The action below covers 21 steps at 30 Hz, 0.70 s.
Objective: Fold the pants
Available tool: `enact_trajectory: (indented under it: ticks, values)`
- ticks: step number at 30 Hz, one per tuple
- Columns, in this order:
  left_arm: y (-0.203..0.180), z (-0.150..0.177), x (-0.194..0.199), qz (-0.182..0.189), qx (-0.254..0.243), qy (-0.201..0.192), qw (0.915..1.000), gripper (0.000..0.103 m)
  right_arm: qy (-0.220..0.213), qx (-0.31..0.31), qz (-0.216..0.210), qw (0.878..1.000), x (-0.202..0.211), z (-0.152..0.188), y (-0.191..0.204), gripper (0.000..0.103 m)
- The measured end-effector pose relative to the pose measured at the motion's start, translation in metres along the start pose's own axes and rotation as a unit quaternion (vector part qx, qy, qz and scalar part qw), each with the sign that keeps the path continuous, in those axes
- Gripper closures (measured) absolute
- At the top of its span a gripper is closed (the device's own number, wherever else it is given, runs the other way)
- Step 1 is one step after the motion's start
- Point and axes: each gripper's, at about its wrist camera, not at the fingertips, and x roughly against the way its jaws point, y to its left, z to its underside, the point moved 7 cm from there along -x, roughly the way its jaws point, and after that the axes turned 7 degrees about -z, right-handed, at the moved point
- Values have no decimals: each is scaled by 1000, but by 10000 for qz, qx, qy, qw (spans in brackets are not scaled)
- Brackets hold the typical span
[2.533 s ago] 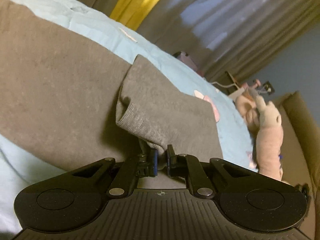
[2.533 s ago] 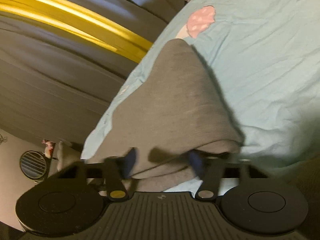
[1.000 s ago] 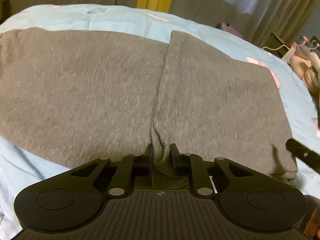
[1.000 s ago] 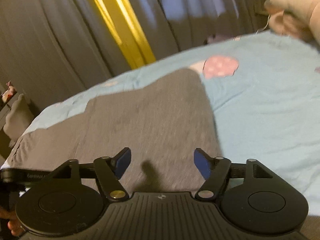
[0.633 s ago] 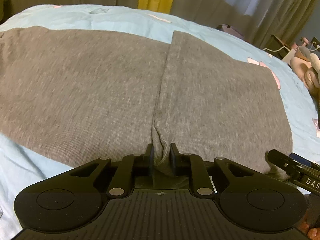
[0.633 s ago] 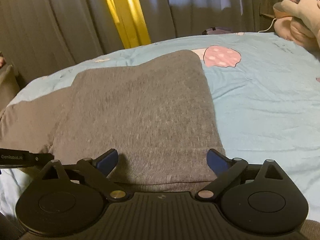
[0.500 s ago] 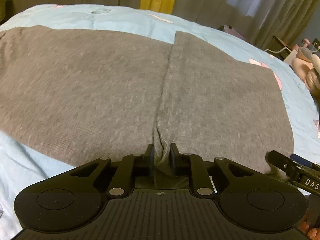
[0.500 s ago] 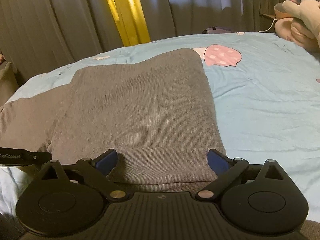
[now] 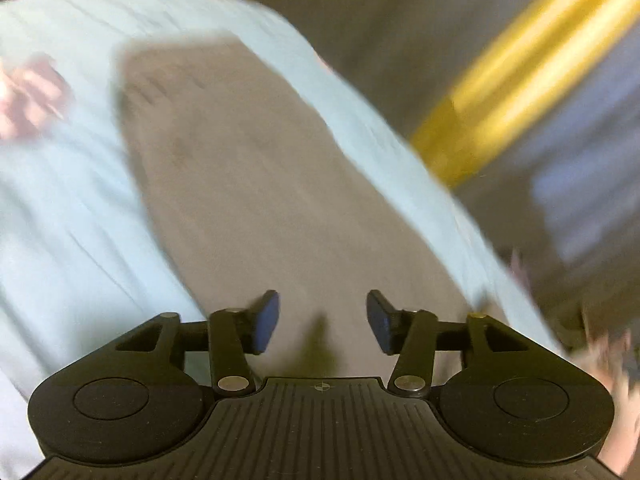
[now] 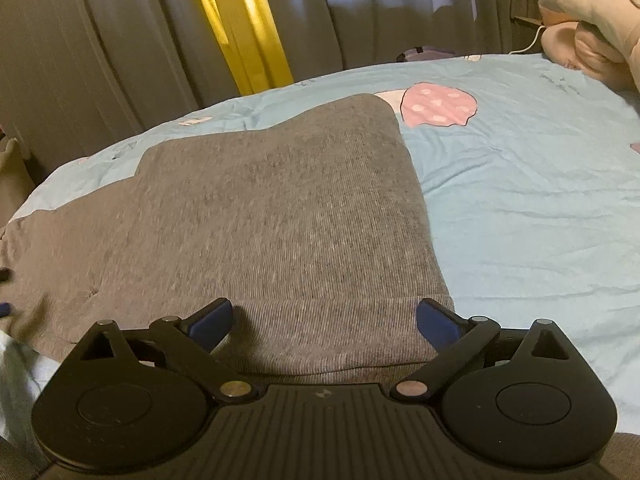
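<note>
The folded grey knit pants (image 10: 272, 216) lie flat on the light blue bedsheet (image 10: 520, 208), with the pink spotted mushroom print (image 10: 438, 104) just beyond their far right corner. Behind the bed hang the grey curtains (image 10: 100, 40) with the yellow curtain strip (image 10: 244, 28) between them. The pink plush toy (image 10: 592, 20) sits at the far right edge of the bed.

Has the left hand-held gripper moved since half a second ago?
Yes. The left hand-held gripper has let go and swung: the yellow curtain now sits at upper right, not top centre.
</note>
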Motion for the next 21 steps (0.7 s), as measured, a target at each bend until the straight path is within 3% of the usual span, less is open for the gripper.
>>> enact_trajectory:
  ticks: [4, 7, 11, 15, 21]
  values:
    - [66, -55, -4, -122, 773, -198, 9967, 47, -53, -124, -92, 9999, 1, -1, -2, 4]
    - [94, -82, -12, -170, 1137, -347, 9928, 47, -86, -266, -159, 9995, 0, -4, -5, 4]
    - [104, -98, -34, -319, 1178, -225, 9923, 47, -100, -299, -131, 9994, -2, -5, -4, 4]
    - [109, -102, -57, -205, 1279, 1, 9916, 44, -83, -234, -51, 9997, -5, -5, -2, 4]
    - [112, -105, -80, 276, 1566, 97, 9872, 25, -98, -202, -8, 9997, -7, -5, -2, 4]
